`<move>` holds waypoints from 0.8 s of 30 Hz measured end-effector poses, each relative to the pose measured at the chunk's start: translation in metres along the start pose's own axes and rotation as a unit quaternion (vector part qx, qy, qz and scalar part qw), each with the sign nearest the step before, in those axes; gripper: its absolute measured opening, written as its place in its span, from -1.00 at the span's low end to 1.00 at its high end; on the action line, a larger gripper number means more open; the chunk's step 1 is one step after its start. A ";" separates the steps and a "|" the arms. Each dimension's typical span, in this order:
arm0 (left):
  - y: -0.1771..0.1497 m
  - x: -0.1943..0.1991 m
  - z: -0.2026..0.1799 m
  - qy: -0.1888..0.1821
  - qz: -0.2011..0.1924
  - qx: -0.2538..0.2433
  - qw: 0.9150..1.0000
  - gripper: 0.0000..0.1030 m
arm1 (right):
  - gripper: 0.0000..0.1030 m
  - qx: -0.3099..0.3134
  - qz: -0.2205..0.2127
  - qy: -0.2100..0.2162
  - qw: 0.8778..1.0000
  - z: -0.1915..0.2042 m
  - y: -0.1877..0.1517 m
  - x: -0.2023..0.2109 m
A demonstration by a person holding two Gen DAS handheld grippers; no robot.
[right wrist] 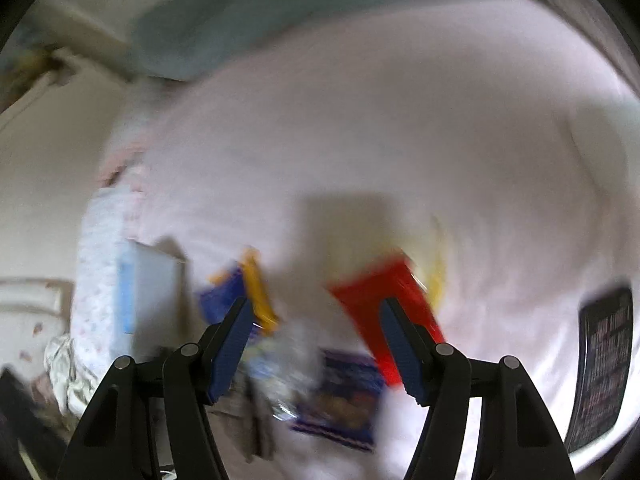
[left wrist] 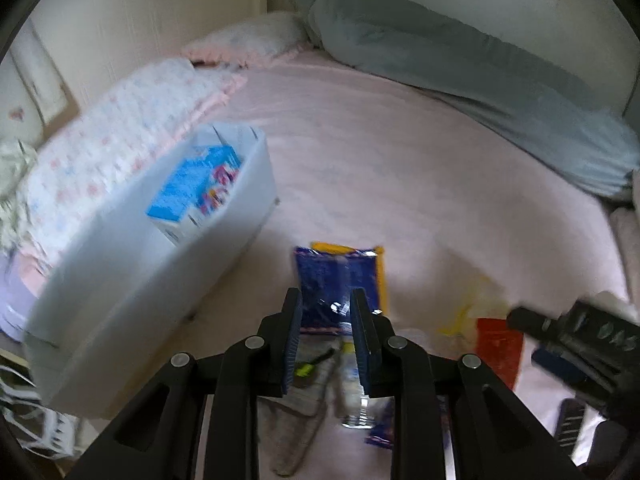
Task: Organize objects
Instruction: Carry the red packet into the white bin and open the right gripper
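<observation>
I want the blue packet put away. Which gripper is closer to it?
Left. The left gripper has the blue packet between its fingers; the right gripper hangs off to the side.

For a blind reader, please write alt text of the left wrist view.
The left claw, nearly closed, grips a blue and yellow packet above a pink bed sheet. A white bin holding a blue box stands to its left; a red packet lies on the right.
</observation>
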State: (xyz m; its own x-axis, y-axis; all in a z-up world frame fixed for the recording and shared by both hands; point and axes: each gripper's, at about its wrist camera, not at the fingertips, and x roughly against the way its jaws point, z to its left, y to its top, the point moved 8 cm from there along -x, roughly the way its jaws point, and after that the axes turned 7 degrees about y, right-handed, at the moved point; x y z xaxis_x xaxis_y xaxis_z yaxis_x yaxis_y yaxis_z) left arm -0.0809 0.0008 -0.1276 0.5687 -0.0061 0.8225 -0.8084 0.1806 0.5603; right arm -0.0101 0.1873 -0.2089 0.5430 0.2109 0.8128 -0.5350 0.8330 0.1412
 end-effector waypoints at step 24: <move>-0.013 -0.019 0.009 0.008 0.044 0.003 0.999 -0.45 | 0.06 0.099 0.064 -0.139 0.983 -0.031 -0.006 -0.033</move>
State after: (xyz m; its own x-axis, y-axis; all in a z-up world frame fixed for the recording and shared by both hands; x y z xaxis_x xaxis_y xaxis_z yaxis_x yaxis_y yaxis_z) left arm -0.0827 -0.0101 -0.1494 0.4985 0.0257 0.8665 -0.8558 0.1743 0.4872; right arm -0.0046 0.1913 -0.2545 0.2806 0.1371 0.9500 -0.7182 0.6866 0.1130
